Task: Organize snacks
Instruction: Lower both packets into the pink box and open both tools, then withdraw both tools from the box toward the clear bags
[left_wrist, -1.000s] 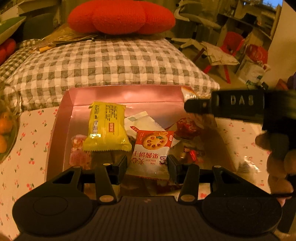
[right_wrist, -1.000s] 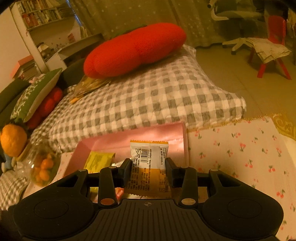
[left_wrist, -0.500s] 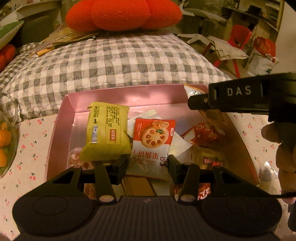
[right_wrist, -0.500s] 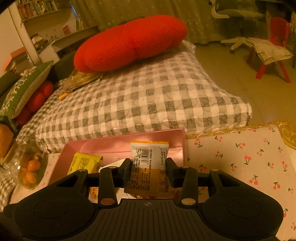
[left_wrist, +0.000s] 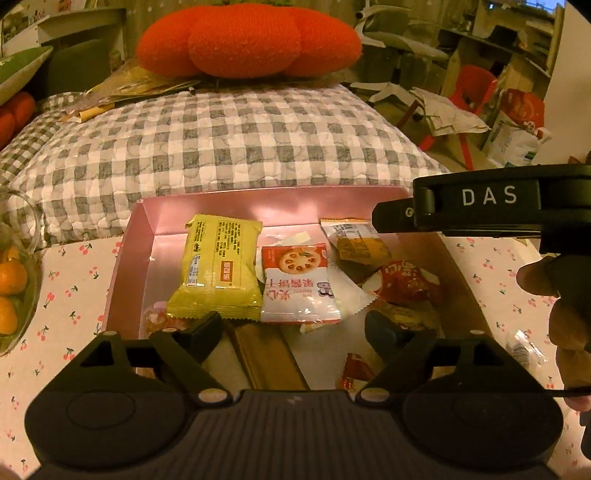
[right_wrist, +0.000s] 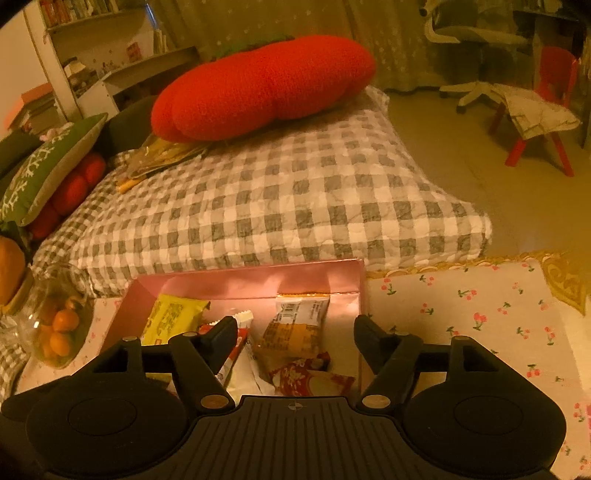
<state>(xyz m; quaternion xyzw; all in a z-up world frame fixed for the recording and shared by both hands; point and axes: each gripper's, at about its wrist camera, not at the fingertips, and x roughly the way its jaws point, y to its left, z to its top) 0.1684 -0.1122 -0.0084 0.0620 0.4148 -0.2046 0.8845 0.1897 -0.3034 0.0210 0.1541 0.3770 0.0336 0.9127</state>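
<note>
Both grippers, left (left_wrist: 293, 325) and right (right_wrist: 295, 328), have just spread wide, gripping nothing, their red-and-white biscuit packet (left_wrist: 297, 282) and orange-and-white packet (right_wrist: 299, 325) lying in the pink box (left_wrist: 125, 266)

Left gripper (left_wrist: 293, 325): jaws just opened, standing wide, nothing gripped. Right gripper (right_wrist: 295, 330): jaws likewise just opened, empty. Both pitched downward. Right hand (left_wrist: 565, 306) on its handle.

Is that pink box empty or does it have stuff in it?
Not empty: the pink box holds several snack packets, among them a yellow packet.
</note>
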